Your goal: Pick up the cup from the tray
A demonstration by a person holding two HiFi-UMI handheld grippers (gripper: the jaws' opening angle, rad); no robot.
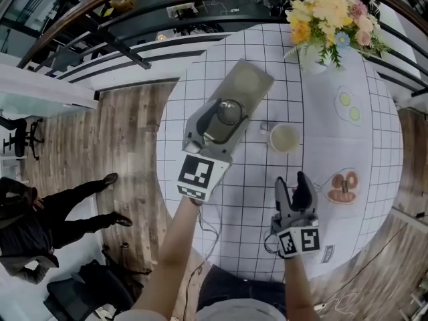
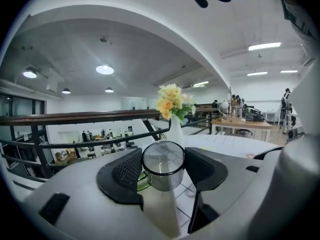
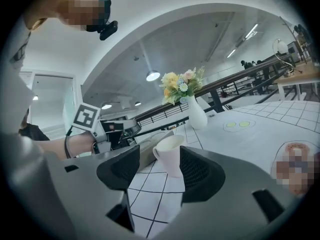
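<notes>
Your left gripper (image 2: 162,170) pinches the glass cup (image 1: 229,112) at frame centre, over the tray's (image 1: 254,77) lower end; tilt it and the smooth glass may slip. Your right gripper (image 1: 292,182), spread and empty, could topple the white cup (image 3: 170,156) just ahead.

White cup (image 1: 284,139) ahead of right gripper (image 1: 293,181); open table (image 1: 247,199) beside, seemingly.

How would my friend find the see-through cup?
Find the round table with the white checked cloth, then the grey tray on it. Over the tray, the left gripper is clamped on the glass cup. It is see-through with a dark rim, unlike the white cup beside the tray.
</notes>
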